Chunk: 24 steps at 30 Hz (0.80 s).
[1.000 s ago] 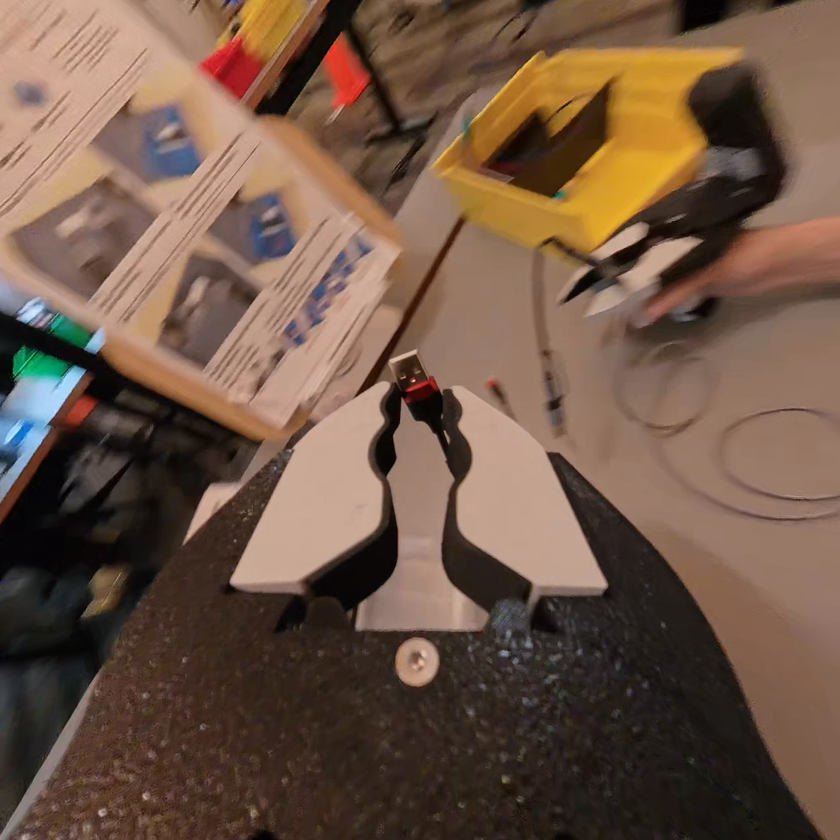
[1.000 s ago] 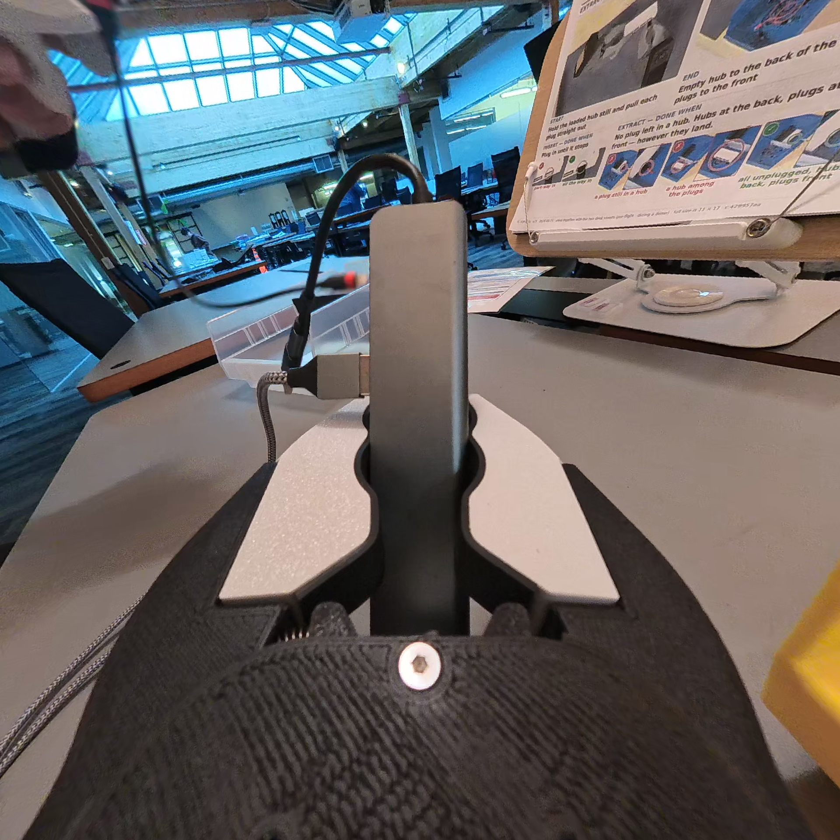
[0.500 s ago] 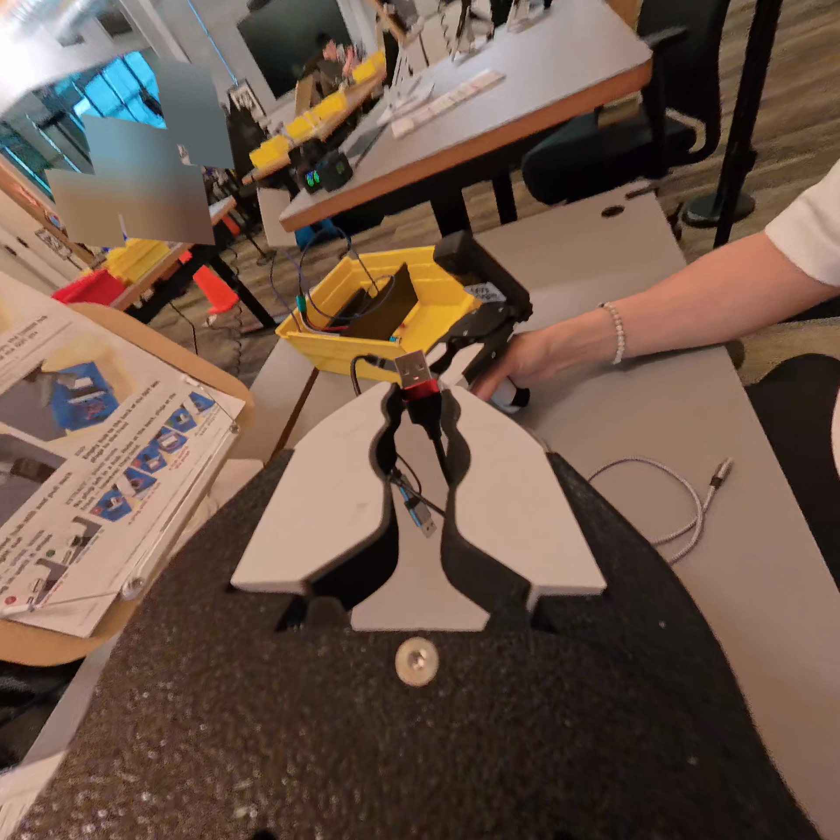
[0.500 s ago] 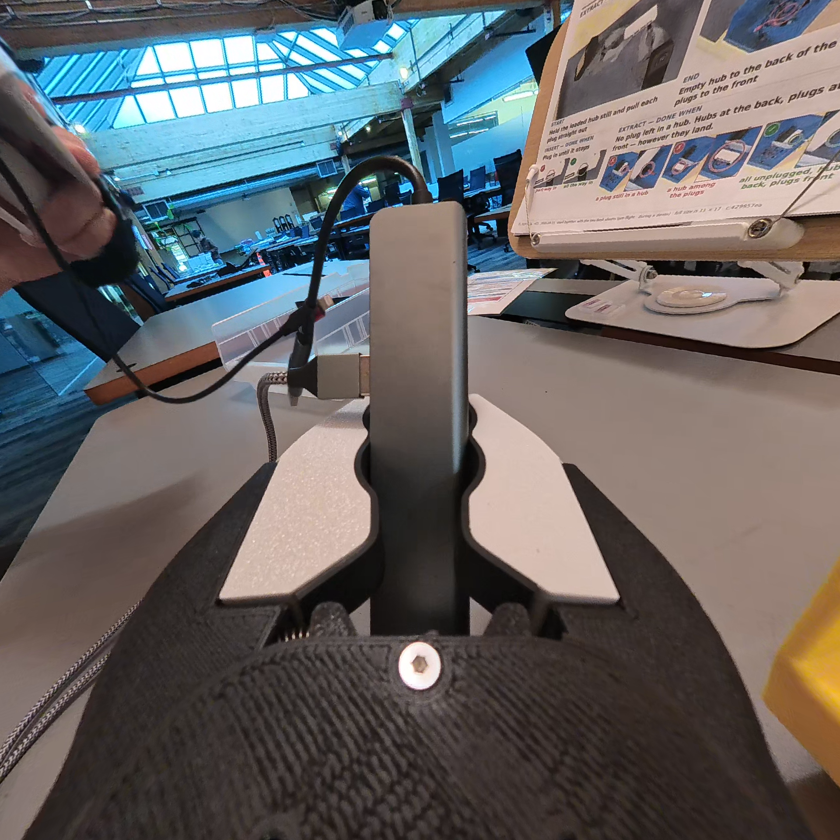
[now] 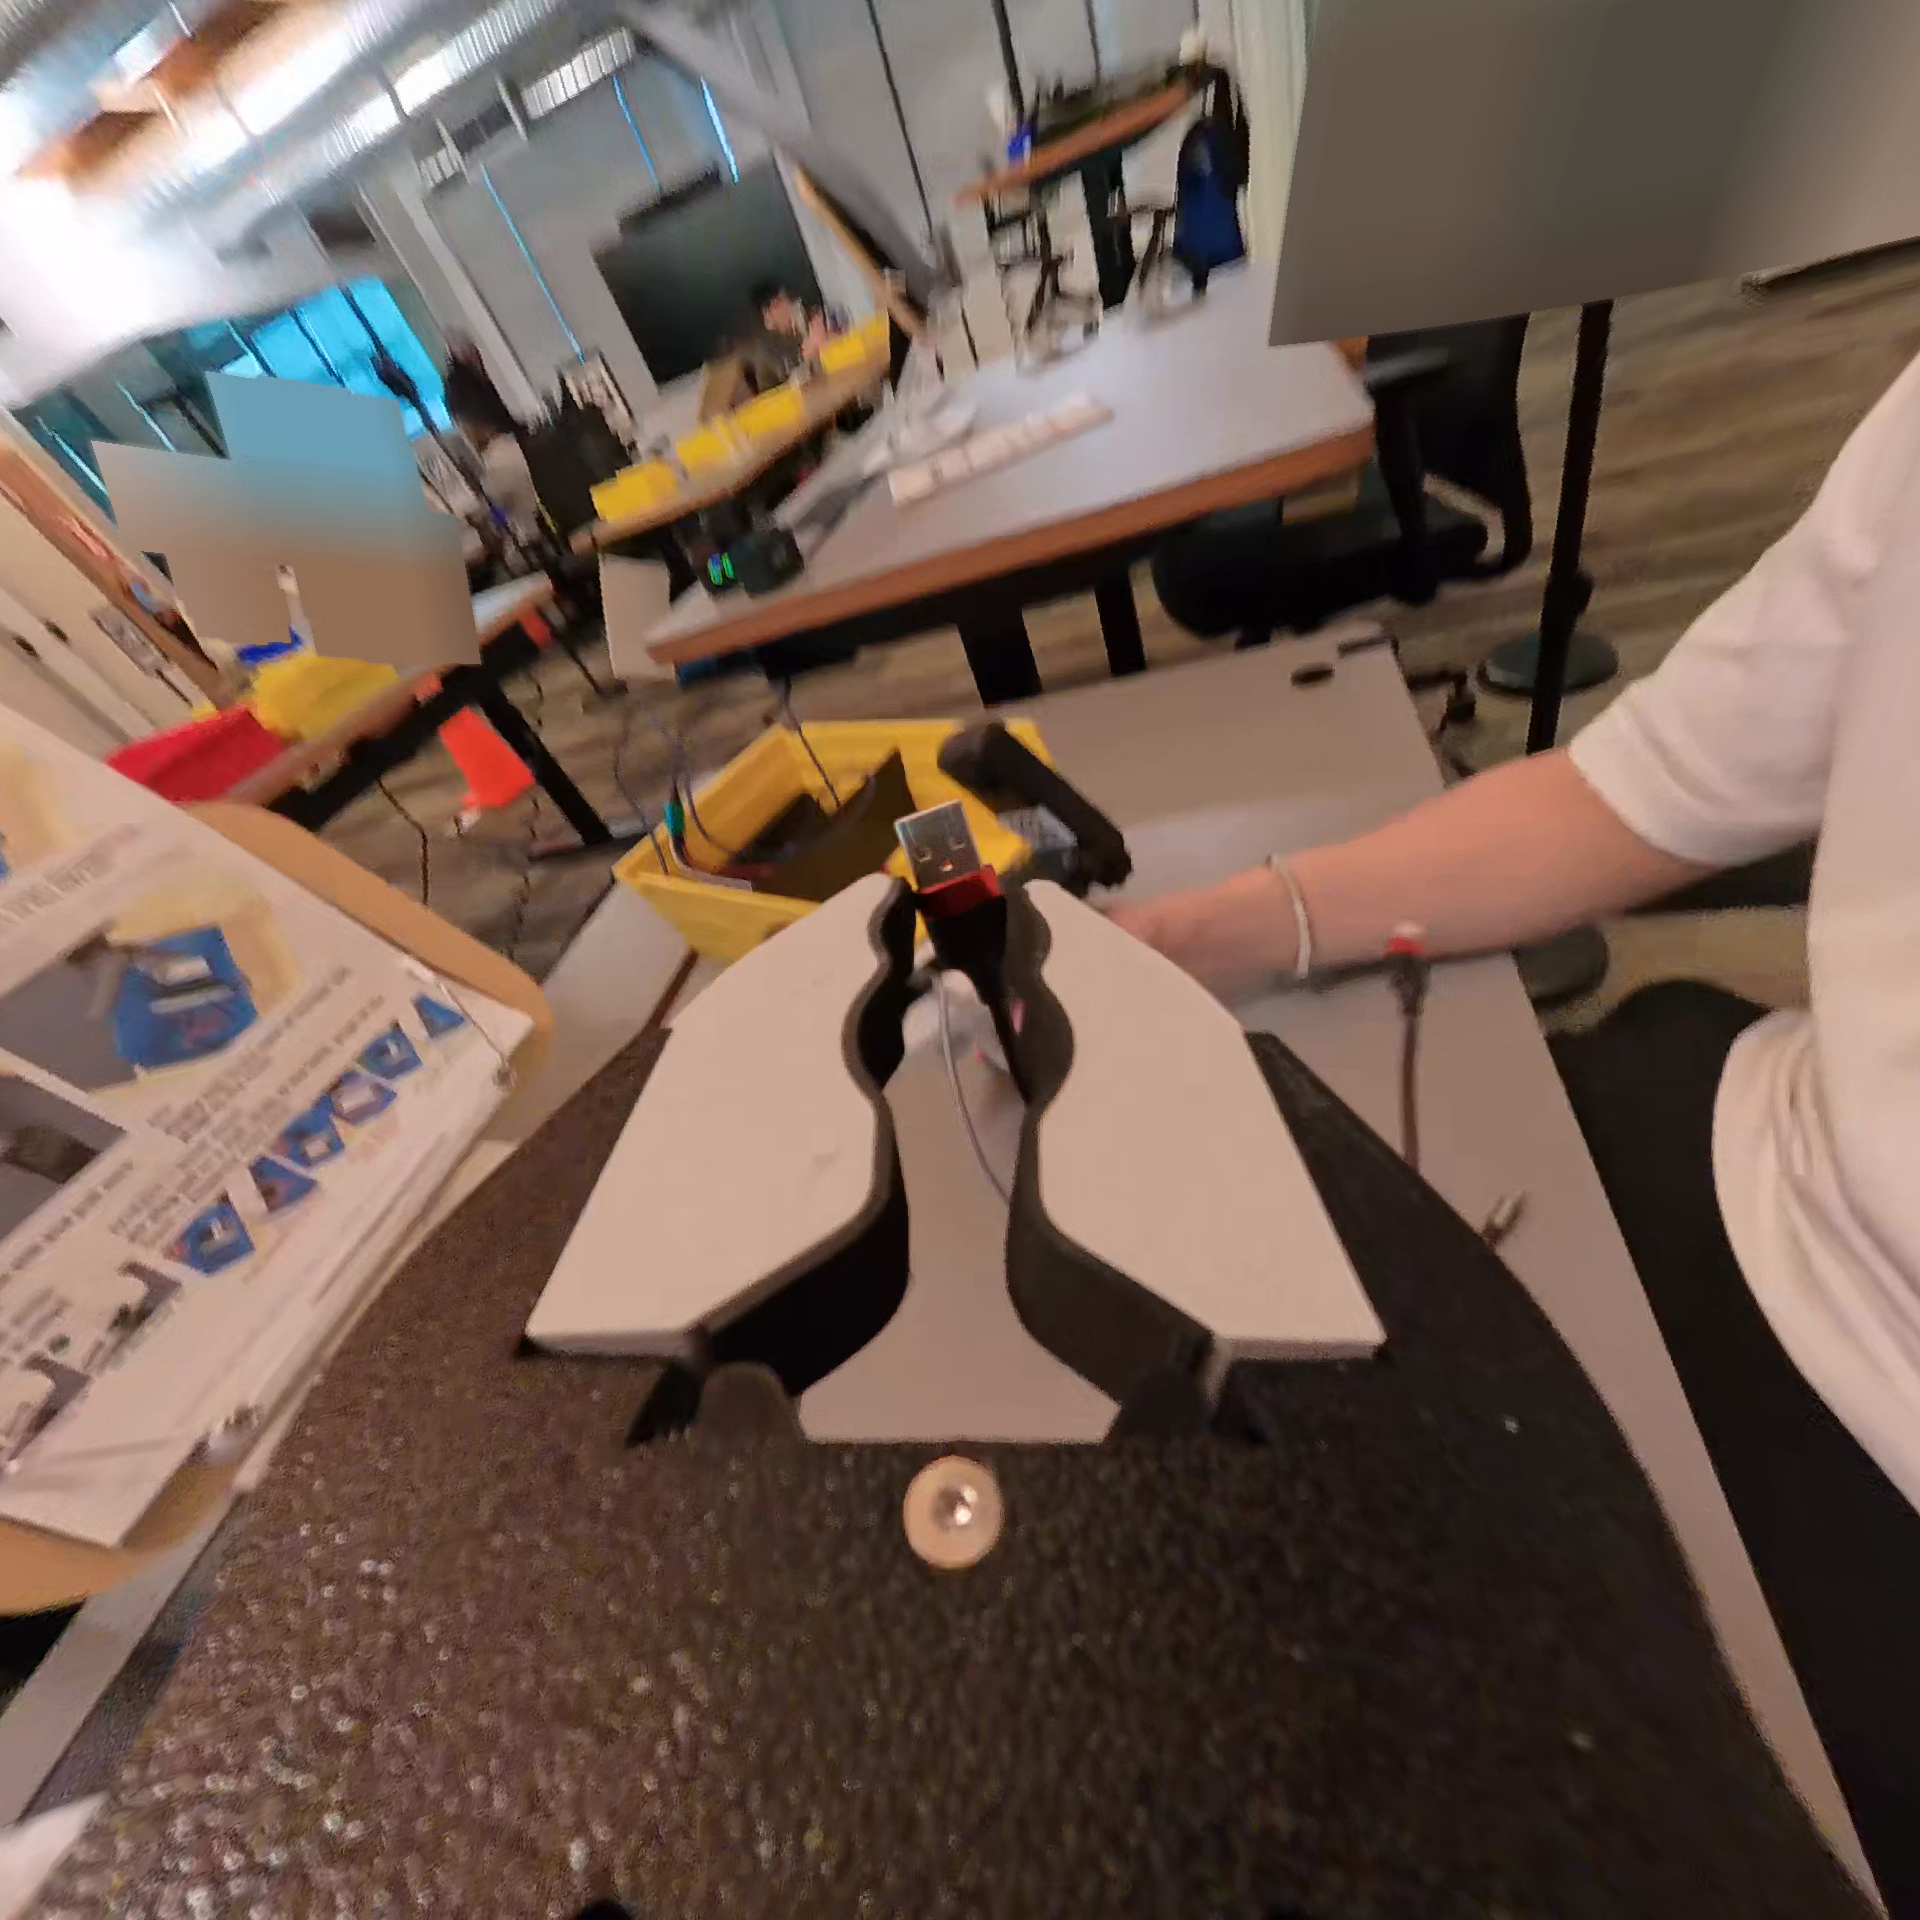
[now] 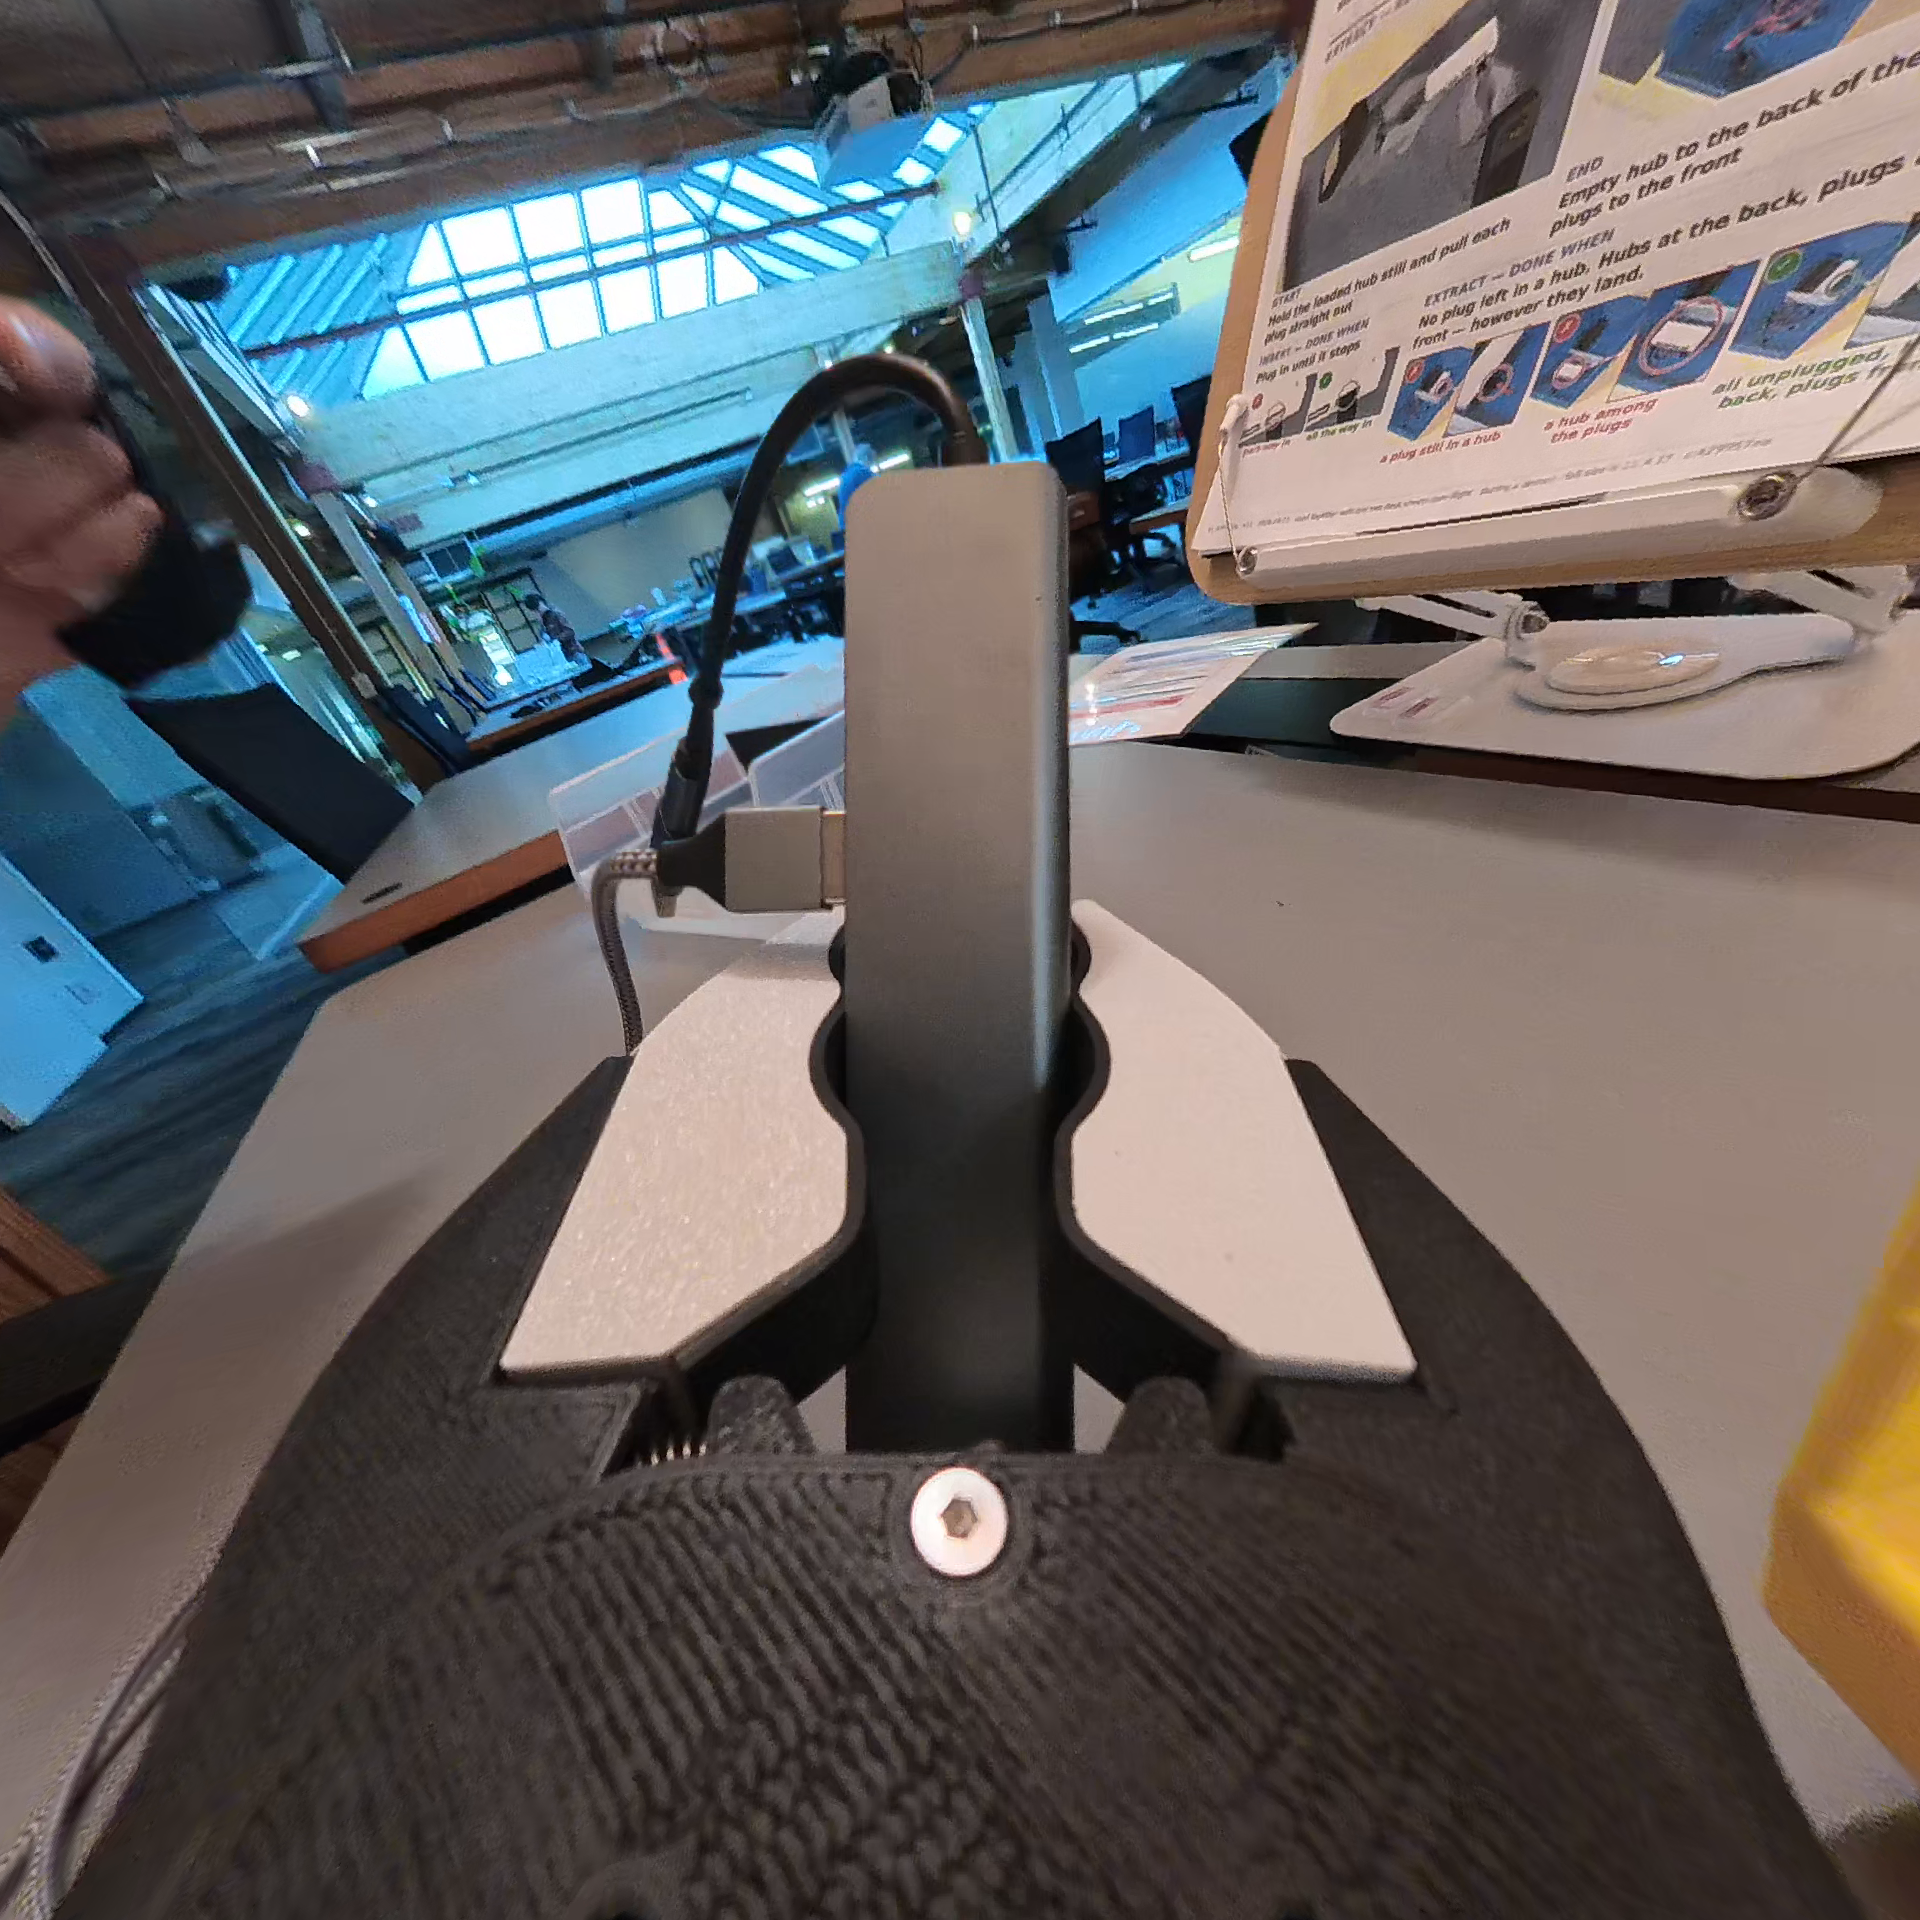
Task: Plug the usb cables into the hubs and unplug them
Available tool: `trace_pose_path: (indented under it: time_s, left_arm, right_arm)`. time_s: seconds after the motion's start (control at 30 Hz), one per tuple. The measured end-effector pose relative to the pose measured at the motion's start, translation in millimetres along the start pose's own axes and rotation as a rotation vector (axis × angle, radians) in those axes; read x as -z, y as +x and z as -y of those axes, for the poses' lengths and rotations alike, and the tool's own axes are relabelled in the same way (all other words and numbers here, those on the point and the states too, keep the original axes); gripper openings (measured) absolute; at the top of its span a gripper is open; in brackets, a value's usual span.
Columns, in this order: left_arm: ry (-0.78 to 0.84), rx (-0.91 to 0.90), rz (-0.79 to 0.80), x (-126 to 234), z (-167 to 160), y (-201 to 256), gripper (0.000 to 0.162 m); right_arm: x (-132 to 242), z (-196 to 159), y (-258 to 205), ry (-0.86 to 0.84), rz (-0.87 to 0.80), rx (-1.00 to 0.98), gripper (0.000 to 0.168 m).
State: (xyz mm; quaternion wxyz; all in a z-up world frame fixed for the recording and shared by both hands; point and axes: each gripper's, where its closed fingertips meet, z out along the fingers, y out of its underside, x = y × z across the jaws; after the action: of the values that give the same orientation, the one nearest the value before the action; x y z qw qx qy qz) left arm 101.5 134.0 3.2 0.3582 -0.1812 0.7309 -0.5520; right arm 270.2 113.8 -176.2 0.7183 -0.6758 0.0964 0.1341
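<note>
My left gripper [image 5: 954, 906] is shut on a red USB plug [image 5: 956, 891]; the plug's metal tip sticks out past the fingertips, pointing at the far-off right gripper [image 5: 1029, 800] held in a person's hand. My right gripper [image 6: 956, 940] is shut on a dark grey hub [image 6: 956, 790] that stands upright above the table. A grey plug [image 6: 779, 857] with a braided cable [image 6: 621, 966] sits in the hub's left side. The hub's own black cable [image 6: 769, 488] loops from its top. The hand with the left gripper [image 6: 114, 582] shows blurred at the far left.
A yellow bin [image 5: 727, 899] with dark items stands behind the right gripper; its corner also shows in the right wrist view [image 6: 1860, 1507]. An instruction board on a stand [image 6: 1558, 312] is at the table's back, left in the left wrist view [image 5: 260, 1039]. A red-tipped cable [image 5: 1405, 966] lies on the table.
My left gripper has swung and lifted with the red plug, now facing the right gripper and bin. Its hand moved lower in the right view. The right gripper and hub stayed still.
</note>
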Motion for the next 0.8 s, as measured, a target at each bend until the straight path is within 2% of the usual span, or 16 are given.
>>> trace_pose_path:
  time_s: [0.17, 0.4, 0.6, 0.8]
  left_arm:
    - [-0.192, -0.032, -0.015, -19, -50, 14, 0.016]
    - [-0.388, -0.059, 0.001, -27, -98, 18, 0.017]
    - [-0.400, -0.067, 0.048, -29, -111, 14, 0.016]
    - [-0.443, -0.249, 0.156, -32, -117, 6, 0.016]
  right_arm:
    - [5, 5, 7, 0.044, -0.007, -0.054, 0.034]
    - [4, 4, 6, 0.035, -0.003, -0.050, 0.034]
    - [3, 4, 5, 0.031, -0.007, -0.037, 0.034]
    - [-1, 0, 1, -0.002, -0.022, 0.012, 0.034]
